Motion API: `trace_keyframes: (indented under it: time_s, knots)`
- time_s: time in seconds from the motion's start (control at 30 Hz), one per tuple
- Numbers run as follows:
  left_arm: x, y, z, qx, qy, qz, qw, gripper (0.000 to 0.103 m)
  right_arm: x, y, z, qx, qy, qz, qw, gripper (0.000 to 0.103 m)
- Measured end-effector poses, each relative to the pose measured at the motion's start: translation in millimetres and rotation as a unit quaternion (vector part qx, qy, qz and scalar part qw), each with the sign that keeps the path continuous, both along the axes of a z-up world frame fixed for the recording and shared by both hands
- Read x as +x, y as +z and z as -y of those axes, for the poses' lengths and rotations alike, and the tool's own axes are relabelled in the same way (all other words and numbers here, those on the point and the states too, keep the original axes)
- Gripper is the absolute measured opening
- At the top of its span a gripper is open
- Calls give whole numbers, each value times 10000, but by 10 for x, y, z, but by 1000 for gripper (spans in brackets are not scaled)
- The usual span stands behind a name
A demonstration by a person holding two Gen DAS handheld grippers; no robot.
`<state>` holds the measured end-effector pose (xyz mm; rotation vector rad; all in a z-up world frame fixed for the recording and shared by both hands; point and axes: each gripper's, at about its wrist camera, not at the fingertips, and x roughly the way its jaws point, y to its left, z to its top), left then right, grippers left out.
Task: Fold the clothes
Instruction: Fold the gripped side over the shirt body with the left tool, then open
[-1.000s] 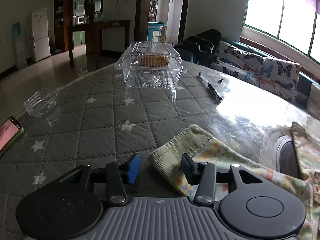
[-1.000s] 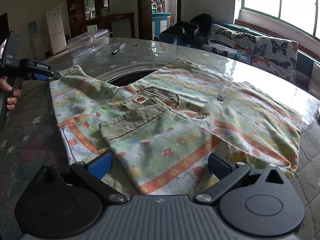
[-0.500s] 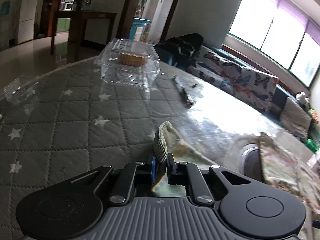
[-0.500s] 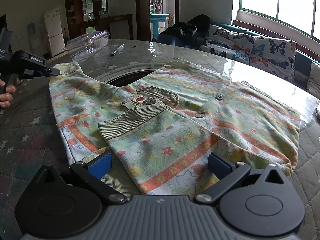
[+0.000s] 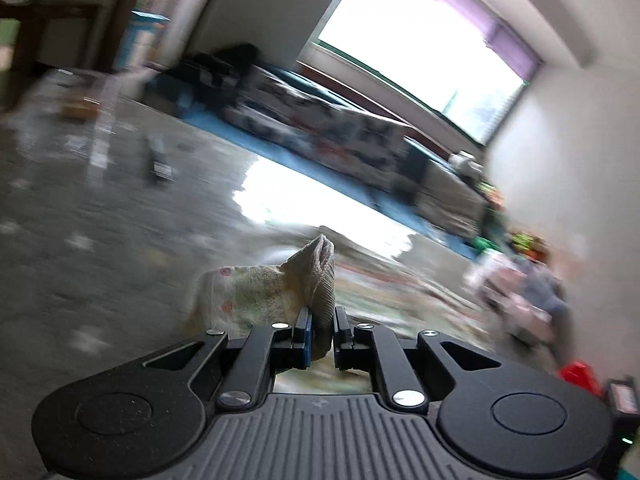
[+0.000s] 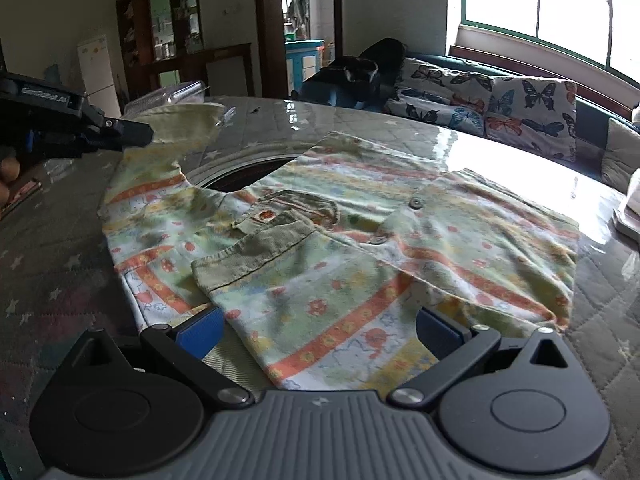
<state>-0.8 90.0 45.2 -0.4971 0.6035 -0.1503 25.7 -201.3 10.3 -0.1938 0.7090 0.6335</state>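
At desk's left edge, left claw [image 5: 320,334] clamped on sleeve cuff [image 5: 320,268], lifted. Right claw [image 6: 318,330] spread wide over shirt [image 6: 360,248] hem. Mid sleeve fold, I judge; next, carry cuff inward across body.

Both wrist views sit low, sharing the garment [image 6: 360,248]

Each gripper has a matte black body with a ribbed grey plate in the middle, two round black discs at the sides, and silver screws on the linkage arms. The right gripper [image 6: 320,326] has blue pads [image 6: 200,330]. The left gripper [image 5: 320,334] shows white lettering on its side in the right wrist view.
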Motion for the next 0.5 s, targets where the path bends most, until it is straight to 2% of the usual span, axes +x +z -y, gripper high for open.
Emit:
trace_keyframes:
  time_s: [0.2,0.43,0.5]
  knots:
    - [135,15,564,-399,-920,27,9950,10,-13,22,174,52,-208,30,9998,103]
    - [183,-100,990,-410,-1559,-144,9868,11,-19,43,339,90,-444,29,9990,103]
    - [171,-115,1015,-298,-1582,-142,9869,14,-17,52,368,133,-485,15,9987,103]
